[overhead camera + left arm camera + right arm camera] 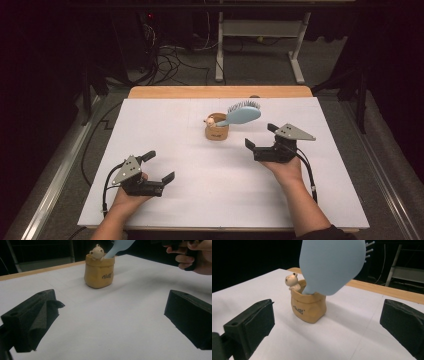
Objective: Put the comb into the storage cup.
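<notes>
Brush (243, 114): I see it standing handle-down in the pot (217, 131), mid-surface, head tilted right.
Left gripper (159, 169): jaws spread, empty, near me.
Right gripper (259, 137): jaws spread, empty, beside pot.

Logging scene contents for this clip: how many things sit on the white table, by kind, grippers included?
Hairbrush, light blue: 1
Tan sack-shaped holder with a bear figure: 1
Handheld grippers: 2, left gripper and right gripper
Total: 4

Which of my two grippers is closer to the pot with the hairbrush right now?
The right gripper: it sits just right of the tan pot holding the blue hairbrush. The left gripper is farther back.
</notes>
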The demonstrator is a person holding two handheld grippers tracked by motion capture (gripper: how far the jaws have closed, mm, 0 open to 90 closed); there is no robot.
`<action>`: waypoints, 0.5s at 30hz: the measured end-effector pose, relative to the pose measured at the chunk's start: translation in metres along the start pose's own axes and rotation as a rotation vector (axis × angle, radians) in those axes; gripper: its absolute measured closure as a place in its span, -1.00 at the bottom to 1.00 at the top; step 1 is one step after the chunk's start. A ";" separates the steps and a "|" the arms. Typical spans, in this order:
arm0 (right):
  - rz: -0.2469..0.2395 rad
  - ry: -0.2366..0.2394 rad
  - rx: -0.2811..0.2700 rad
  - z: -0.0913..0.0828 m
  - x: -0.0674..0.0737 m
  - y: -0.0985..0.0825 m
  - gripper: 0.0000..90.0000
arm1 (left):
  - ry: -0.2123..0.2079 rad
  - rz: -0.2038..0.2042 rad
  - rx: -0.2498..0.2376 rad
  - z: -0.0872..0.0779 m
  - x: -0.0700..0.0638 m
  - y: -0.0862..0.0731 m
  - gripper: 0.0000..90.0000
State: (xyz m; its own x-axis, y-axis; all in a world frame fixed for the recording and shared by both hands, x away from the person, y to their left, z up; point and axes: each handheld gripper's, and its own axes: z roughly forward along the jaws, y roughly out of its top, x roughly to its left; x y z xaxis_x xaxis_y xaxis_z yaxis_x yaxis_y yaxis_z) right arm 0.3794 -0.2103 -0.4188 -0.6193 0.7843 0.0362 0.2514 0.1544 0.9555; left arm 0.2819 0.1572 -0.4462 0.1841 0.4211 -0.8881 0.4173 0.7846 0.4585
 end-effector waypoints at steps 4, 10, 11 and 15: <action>-0.005 -0.012 0.003 -0.009 0.002 -0.009 -0.99 | 0.004 0.004 -0.005 0.000 0.001 0.001 -0.99; -0.005 -0.017 0.002 -0.025 0.004 -0.022 -0.99 | -0.003 0.001 -0.011 -0.001 0.000 0.003 -0.99; -0.002 -0.016 0.004 -0.027 0.004 -0.024 -0.99 | -0.004 0.002 -0.010 -0.002 0.000 0.003 -0.99; -0.018 -0.028 -0.007 -0.041 0.006 -0.032 -0.99 | -0.010 0.001 -0.016 -0.003 -0.002 0.004 -0.99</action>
State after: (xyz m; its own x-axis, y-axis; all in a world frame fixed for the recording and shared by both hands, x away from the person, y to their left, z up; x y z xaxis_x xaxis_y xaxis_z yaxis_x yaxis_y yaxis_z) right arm 0.3369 -0.2348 -0.4369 -0.6023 0.7982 0.0112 0.2354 0.1642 0.9579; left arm 0.2806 0.1612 -0.4428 0.1933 0.4173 -0.8880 0.4030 0.7914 0.4596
